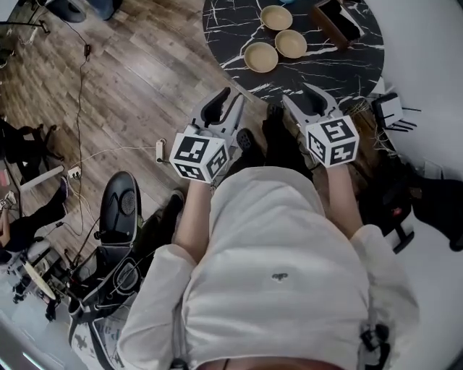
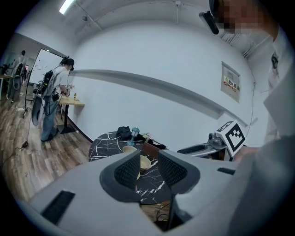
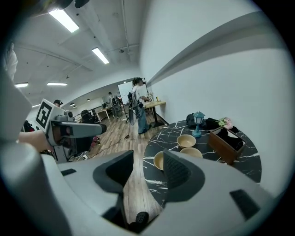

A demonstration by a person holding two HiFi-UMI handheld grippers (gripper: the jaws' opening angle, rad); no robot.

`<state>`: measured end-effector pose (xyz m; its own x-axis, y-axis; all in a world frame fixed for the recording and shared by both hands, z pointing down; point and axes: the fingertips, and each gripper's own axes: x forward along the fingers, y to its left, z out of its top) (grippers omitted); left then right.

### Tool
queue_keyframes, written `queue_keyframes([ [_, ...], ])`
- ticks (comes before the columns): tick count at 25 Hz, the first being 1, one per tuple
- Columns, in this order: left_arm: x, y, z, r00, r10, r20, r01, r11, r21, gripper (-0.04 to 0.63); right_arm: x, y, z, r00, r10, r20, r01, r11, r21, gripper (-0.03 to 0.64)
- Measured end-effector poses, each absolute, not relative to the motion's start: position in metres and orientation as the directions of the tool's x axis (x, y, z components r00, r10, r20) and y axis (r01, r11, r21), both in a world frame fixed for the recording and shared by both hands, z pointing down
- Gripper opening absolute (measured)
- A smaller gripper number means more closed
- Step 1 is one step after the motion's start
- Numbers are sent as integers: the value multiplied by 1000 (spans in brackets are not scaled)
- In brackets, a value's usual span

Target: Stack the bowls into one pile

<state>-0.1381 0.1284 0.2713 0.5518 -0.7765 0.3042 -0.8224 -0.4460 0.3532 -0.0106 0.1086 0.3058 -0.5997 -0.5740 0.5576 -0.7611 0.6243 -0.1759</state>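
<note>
Three tan bowls stand apart on a round black marble table (image 1: 347, 65): a far bowl (image 1: 276, 16), a middle bowl (image 1: 291, 43) and a near bowl (image 1: 261, 57). None is stacked. My left gripper (image 1: 230, 97) is held in the air short of the table's near edge, open and empty. My right gripper (image 1: 307, 92) hovers beside it at the table's edge, also open and empty. In the right gripper view the near bowl (image 3: 159, 160) shows between the jaws, with the other two bowls (image 3: 186, 140) (image 3: 191, 152) beyond. In the left gripper view a bowl (image 2: 144, 161) shows partly behind the jaws.
A brown wooden box (image 1: 335, 22) sits on the table right of the bowls, with a small teal lamp (image 3: 198, 122) and a dark bag behind. Cables and a black seat (image 1: 119, 206) lie on the wooden floor to the left. A person (image 3: 138, 110) stands at a far desk.
</note>
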Motion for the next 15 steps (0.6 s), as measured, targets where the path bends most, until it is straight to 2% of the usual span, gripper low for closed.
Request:
queue_keyframes([
  [15,-71,55,329,603,-657,452,-797,-471,379,106,46,34,365,-572,-515,638,-779,586,-225,193],
])
